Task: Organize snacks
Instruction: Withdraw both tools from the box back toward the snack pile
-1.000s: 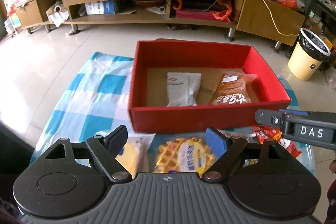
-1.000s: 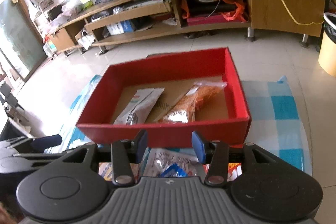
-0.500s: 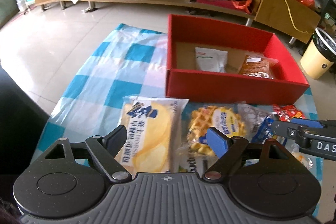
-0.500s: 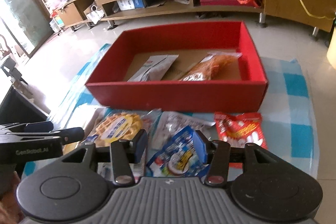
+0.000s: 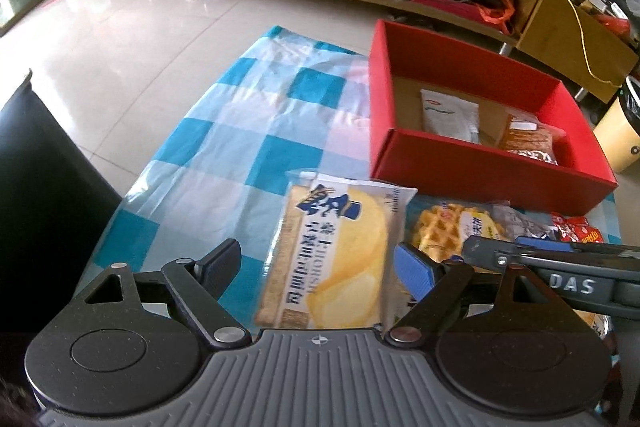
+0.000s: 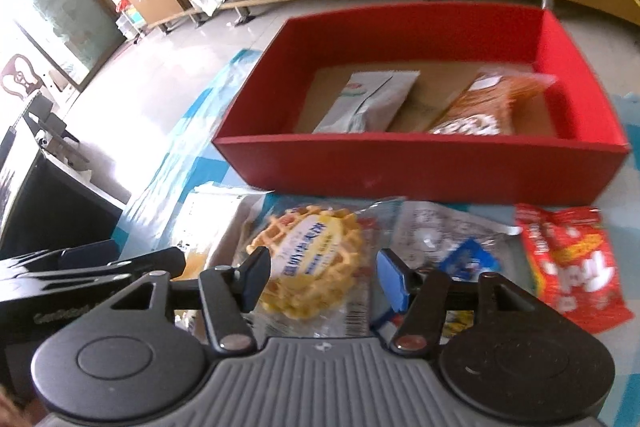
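Both grippers empty: left gripper (image 5: 316,267) wide over the yellow cake packet (image 5: 340,259), right gripper (image 6: 320,275), jaws just opening, over the waffle packet (image 6: 312,259); overlapping wrappers risk a double pick.

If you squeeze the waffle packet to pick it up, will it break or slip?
The waffle packet is probably light and fairly stiff, since one flat waffle fills it. Its shiny wrapper may slip. A hard squeeze might crumble the waffle's thin lattice edge.
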### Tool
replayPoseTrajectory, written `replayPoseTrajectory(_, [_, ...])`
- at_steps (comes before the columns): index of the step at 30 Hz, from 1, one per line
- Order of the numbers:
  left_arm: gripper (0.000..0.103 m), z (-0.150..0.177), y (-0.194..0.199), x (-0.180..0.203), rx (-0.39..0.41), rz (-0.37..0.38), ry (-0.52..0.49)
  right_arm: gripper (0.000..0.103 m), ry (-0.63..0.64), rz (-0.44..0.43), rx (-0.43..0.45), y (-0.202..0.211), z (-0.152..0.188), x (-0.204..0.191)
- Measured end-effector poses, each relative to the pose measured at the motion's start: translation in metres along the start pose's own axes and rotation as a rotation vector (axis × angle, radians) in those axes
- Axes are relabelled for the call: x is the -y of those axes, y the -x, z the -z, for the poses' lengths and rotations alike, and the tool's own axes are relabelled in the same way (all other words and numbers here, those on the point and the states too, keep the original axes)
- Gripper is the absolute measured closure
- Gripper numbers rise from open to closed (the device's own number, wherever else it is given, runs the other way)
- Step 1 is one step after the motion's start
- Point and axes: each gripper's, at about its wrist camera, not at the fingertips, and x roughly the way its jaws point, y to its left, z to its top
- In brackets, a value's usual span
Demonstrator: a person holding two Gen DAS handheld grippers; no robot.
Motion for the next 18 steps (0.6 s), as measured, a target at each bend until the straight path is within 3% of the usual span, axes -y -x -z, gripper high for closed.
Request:
replayPoseTrajectory(14, [0.015,-0.002,-0.006,-0.016,-0.026,0.015,0.054,0.016,0.02,-0.006,-0.043,-0.034,-0.002,-0.012])
replayPoseTrajectory(18, [0.014,-0.001,-0.009,-0.015,-0.032,0.001,0.042,0.02,0.052,-0.009,-0.031,-0.038,0.005,-0.012])
